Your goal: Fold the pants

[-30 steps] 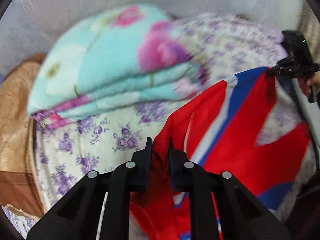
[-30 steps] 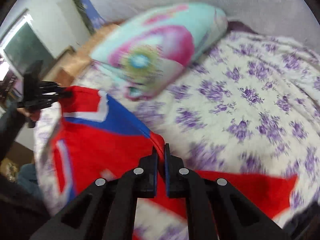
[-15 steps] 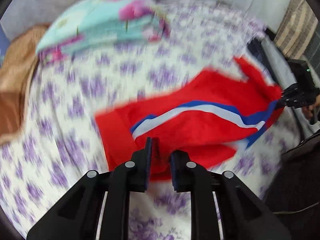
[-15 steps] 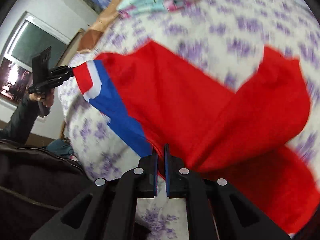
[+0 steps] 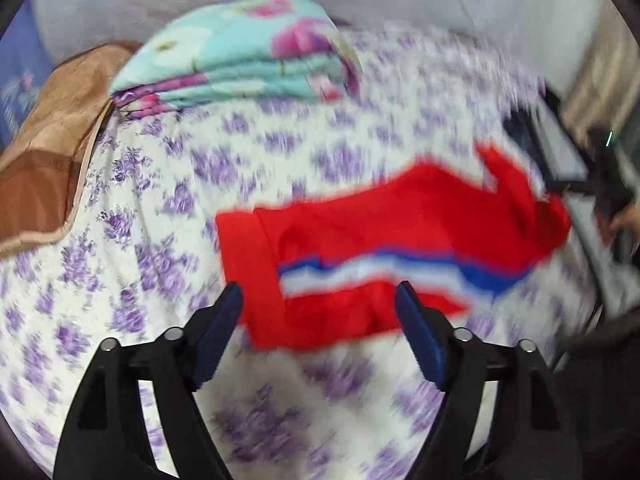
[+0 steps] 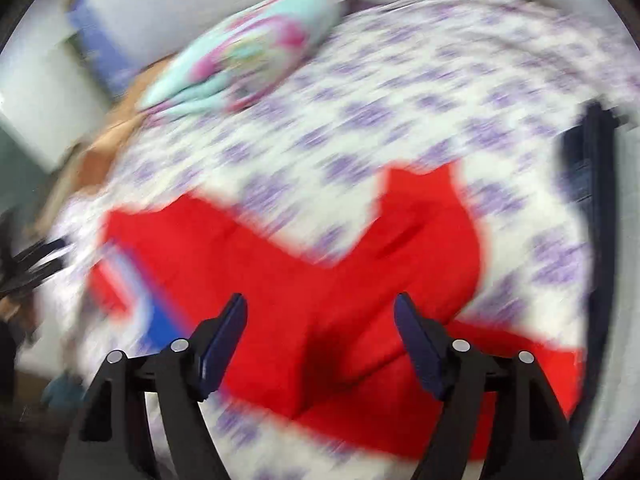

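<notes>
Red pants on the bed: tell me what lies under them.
The red pants lie spread on the purple-flowered bedsheet, which shows all round them. The sheet directly beneath is covered, so anything there is hidden. The pants overlap themselves near the right wrist camera, hiding their lower layer.

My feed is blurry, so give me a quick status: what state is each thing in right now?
Left tongs: jaws opening, nothing gripped.
Right tongs: jaws opening, nothing gripped.
Red pants: released, lying on the bedsheet, partly folded over.
Floral blanket: folded, resting at the far end of the bed.
</notes>
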Motion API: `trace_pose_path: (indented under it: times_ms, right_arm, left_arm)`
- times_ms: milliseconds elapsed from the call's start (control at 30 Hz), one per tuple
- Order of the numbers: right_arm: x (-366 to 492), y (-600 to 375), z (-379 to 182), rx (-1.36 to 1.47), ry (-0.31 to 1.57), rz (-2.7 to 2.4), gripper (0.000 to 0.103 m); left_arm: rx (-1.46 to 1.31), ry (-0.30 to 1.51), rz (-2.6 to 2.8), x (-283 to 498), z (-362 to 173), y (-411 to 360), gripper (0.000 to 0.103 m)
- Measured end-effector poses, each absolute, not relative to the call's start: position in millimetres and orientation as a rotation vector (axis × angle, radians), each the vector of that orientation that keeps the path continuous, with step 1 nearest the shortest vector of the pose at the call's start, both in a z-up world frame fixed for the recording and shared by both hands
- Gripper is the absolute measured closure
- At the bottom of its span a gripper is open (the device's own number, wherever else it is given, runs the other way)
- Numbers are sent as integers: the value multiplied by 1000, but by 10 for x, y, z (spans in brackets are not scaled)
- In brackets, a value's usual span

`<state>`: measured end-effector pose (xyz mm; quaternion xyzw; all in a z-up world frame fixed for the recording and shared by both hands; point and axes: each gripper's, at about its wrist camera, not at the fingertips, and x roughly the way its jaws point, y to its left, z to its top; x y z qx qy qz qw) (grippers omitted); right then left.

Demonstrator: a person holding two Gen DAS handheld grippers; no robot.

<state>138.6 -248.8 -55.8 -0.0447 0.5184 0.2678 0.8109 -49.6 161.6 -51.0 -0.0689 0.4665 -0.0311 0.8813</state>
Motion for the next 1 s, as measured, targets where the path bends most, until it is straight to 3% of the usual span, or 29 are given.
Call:
trace_pose_path:
  times_ms: [167,300,333,367,400,433,467,567,700,800,900,1000]
  right_arm:
    - [1945,-2046,-799,-213,1098,294,27]
    - [2182,-1797,-1399,-354,1224,205,31]
    - [2187,-1831,-1449,-345,1215,202,40]
    - [2176,-1880,-1425,-313,1195,200,64]
    - [2174,-1982,-1382,-273,1189,191,72]
    - [2166,-2137,-1281,-181,1192,230,96]
    - [2142,-2280,-1158,-127,1169,242,99]
    - [1922,-2981,-577,96,1025,309,99]
    - [1439,-3941,-253,272,946,298,99]
    - [1186,-4360,-500,350,1001,280,99]
    - [1028,-4571,-1106,433,1146,237,98]
    - [901,-4601,-1435,451,1213,217,92]
  left_arm:
    - [-344,981,30,-107,-783,1480,21]
    - [-373,1102,158,34,-1245,1337,21]
    - [-345,1126,181,49,-1324,1300,21]
    - [-315,1131,188,49,-1347,1272,21]
    - [-253,1135,192,60,-1358,1203,21]
    - [-218,1144,190,71,-1368,1170,20]
    - [-189,1153,185,80,-1377,1143,20]
    - [-165,1162,160,83,-1376,1135,18]
    - [-197,1152,147,56,-1358,1182,18]
    - [-177,1150,135,62,-1366,1169,16]
    - [-151,1158,129,73,-1381,1132,16]
    - [-130,1164,115,75,-1383,1122,16]
